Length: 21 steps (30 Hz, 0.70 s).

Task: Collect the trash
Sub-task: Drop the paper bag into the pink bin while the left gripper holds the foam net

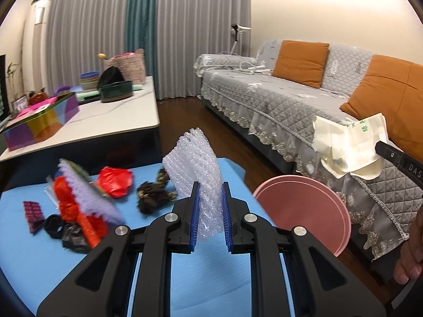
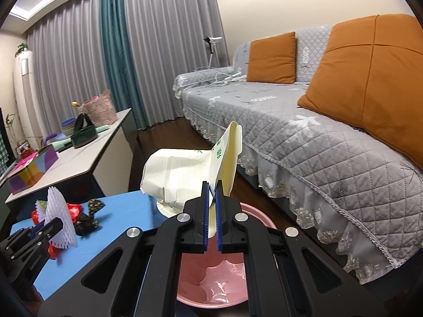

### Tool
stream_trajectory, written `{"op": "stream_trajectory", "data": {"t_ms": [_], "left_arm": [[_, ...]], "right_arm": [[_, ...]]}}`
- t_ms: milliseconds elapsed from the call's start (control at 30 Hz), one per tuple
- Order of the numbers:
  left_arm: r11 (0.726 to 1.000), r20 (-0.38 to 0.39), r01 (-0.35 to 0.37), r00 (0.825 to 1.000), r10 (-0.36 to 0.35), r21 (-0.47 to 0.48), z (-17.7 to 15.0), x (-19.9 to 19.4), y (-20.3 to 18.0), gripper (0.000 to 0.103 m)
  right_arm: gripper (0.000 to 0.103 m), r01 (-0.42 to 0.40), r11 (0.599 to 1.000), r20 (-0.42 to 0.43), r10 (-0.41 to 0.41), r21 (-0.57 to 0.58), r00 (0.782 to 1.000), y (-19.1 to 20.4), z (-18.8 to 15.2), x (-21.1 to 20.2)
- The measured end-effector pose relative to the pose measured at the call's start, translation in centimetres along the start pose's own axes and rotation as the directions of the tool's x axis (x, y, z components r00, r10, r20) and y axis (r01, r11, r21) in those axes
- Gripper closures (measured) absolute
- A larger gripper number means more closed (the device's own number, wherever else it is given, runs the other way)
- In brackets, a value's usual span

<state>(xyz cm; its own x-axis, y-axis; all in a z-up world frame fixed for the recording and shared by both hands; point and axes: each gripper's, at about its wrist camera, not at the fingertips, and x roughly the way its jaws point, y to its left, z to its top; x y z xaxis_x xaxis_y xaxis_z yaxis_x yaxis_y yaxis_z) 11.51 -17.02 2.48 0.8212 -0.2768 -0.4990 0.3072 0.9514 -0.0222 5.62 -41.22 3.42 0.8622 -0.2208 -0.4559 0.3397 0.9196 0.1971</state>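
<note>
My left gripper (image 1: 210, 186) is shut on a crumpled white foam net (image 1: 194, 163), held upright above the blue table (image 1: 39, 264). Behind it lies a trash pile: a red plastic scrap (image 1: 116, 181), a purple foam net (image 1: 88, 194), an orange-red net (image 1: 76, 212) and a dark wrapper (image 1: 153, 198). My right gripper (image 2: 212, 185) is shut on a cream paper bag (image 2: 182, 174) with green print, which hangs over the pink basin (image 2: 211, 285). The basin (image 1: 304, 211) stands on the floor off the table's right edge. The right wrist view shows the left gripper (image 2: 56, 223) with the foam net (image 2: 59, 218).
A grey quilted sofa (image 2: 304, 142) with orange cushions (image 2: 370, 79) runs along the right. A white coffee table (image 1: 119, 113) at the back left carries boxes, bowls and a basket. Dark wood floor (image 1: 190, 116) lies between them. A hand (image 1: 412, 251) shows at the right edge.
</note>
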Motion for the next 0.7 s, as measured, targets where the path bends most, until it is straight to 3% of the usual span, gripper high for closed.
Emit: {"op": "stream_trajectory", "data": {"t_ms": [400,700], "left_arm": [[0.983,-0.005,0.178,0.984,-0.178,0.04,1.0,3.6,-5.9,0.087],[0.963,-0.065,0.259,0.965,-0.255,0.071,0.3,6.8,-9.0,0.087]], "right_arm": [[0.098,0.069,0.997,-0.039,-0.068,0.033,0.997,-2.4,-0.5,2.0],[0.098,0.096,0.993,-0.079,-0.091,0.063,0.993,-4.1,-1.0,3.8]]}}
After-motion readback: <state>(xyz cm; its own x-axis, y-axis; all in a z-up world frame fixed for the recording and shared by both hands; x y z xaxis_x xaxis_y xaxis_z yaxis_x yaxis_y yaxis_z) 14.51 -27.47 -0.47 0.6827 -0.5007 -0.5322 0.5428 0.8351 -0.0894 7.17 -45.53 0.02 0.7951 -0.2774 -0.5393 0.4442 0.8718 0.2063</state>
